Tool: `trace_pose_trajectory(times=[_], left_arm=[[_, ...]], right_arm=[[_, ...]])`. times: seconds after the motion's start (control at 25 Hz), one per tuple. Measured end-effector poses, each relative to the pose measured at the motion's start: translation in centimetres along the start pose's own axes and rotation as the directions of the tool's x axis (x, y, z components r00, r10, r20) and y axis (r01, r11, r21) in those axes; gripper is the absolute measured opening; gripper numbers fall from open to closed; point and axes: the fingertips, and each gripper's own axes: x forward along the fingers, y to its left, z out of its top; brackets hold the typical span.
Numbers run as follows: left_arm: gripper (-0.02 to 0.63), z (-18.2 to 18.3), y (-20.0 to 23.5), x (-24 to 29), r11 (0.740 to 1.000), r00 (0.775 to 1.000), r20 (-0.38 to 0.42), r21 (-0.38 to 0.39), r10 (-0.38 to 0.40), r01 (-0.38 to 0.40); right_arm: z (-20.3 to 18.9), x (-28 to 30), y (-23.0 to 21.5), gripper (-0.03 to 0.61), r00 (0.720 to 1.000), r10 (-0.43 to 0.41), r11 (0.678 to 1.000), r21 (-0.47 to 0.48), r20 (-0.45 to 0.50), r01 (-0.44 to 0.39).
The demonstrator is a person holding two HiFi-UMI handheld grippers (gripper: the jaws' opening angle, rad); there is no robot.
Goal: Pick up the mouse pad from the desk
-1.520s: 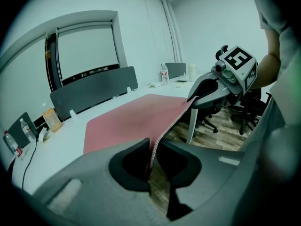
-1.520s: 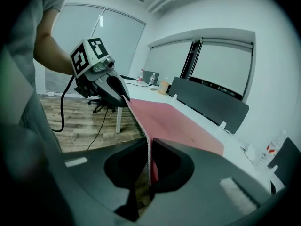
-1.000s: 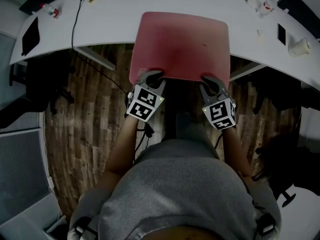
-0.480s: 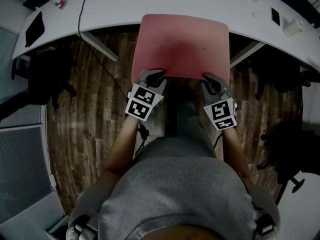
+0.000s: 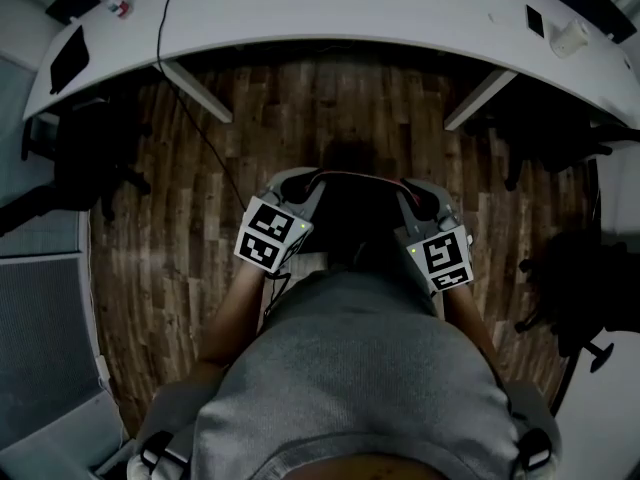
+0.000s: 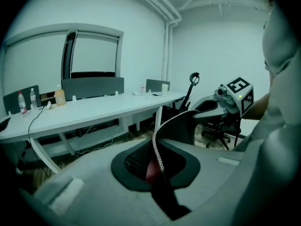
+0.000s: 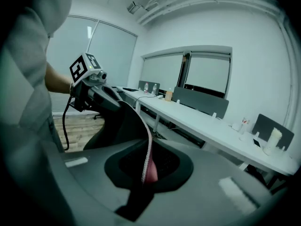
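Two claws pinch the mouse pad point(image 6: 178, 128) by one edge, the left claw point(image 5: 310, 182) with jaws closing on it, the right claw point(image 5: 408, 187) narrow on it, holding it bowed, apparently upright, well apart from the desk point(image 5: 330, 13); pickup seems done, next needs only steady grip

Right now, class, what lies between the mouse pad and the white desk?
Only wooden floor, shown in the head view; the mouse pad hangs apart from the desk.
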Motion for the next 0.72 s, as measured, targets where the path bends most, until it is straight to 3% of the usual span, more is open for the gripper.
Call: trace_pose_trajectory(times=[0.2,0.4,0.72], left_arm=[[0.025,1.8,-1.4,-2.2,1.0,0.999,0.051,-0.001,-0.011,0.011],[0.023,3.9,-0.5,-2.8,0.999,0.99,0.134,-0.034,0.039,-0.035],[0.021,5.4,-1.2,-3.1,0.999,0.981,0.192,-0.022,0.037,-0.034]], right_arm=[[2.3,-1.9,-0.1,0.02,0.996,0.037,0.995,0.086,0.077,-0.044],[4.3,-2.6,-0.7,0.021,0.995,0.009,1.0,-0.013,0.095,-0.008],[4.4,-3.2,-1.6,0.02,0.988,-0.047,0.998,0.054,0.145,0.04]])
